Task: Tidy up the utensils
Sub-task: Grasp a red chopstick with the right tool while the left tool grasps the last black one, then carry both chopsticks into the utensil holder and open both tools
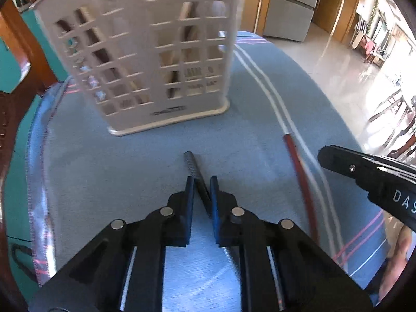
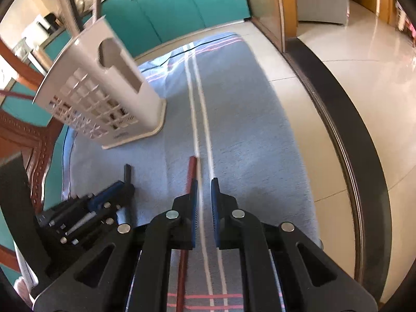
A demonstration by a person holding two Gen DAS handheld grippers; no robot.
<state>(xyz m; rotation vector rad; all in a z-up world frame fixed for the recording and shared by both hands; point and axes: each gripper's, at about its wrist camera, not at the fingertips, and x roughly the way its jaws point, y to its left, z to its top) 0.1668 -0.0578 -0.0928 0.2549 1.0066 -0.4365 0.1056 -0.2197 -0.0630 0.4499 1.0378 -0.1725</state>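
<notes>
left wrist: left gripper [image 1: 202, 182] fingers narrow, a dark ridged handle [image 1: 195, 174] between the pads, tip poking forward; can't tell if it's clamped or just straddled. white slotted caddy [image 1: 153, 52] stands ahead on the blue cloth [image 1: 104, 156], likely the drop target. contents blurred behind the slots.

right wrist: right gripper [image 2: 204, 184] fingers narrowly apart, nothing between. red-handled utensil [image 2: 191, 171] lies on the cloth beside the left finger, running under it; its working end is cut off.
</notes>
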